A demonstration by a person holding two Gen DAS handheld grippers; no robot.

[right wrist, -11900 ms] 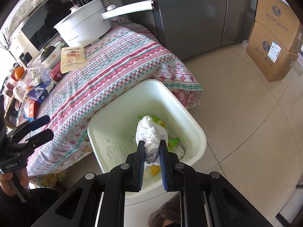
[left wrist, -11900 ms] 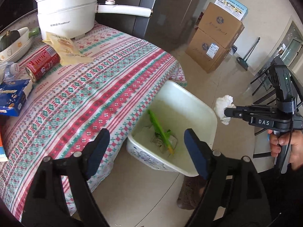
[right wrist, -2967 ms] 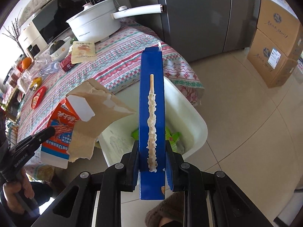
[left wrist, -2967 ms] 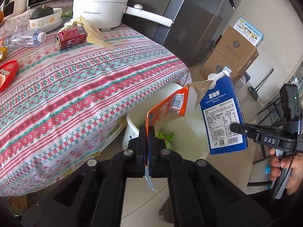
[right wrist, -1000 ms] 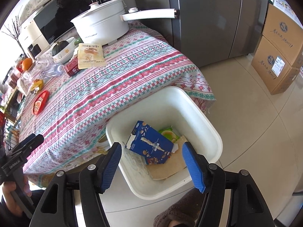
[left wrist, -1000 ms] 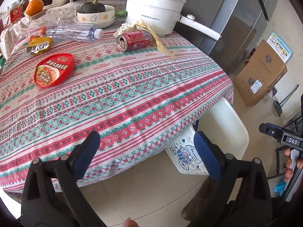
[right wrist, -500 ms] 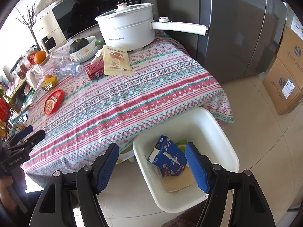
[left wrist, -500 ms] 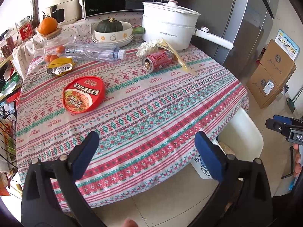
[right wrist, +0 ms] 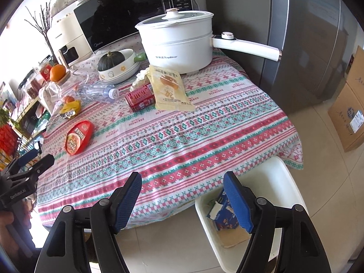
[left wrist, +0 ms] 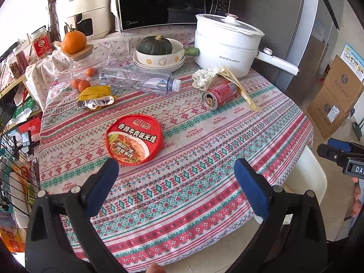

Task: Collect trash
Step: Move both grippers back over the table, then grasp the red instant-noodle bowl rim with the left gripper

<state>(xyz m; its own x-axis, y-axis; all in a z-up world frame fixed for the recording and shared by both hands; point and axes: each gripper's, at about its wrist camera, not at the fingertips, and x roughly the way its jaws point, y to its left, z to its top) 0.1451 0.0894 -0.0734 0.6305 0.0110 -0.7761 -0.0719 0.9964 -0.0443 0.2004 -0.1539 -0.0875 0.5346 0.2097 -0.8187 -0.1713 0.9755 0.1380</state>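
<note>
Left wrist: noodle lid just beyond left tool.

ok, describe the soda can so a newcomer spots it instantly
Start at the big white electric pot at the far side of the patterned tablecloth. Just in front of it lies a red aluminium drink can on its side, under a beige wrapper. It is the only metal cylinder there.

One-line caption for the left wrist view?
Open left gripper hovers over the patterned table near a red noodle-bowl lid.
</note>
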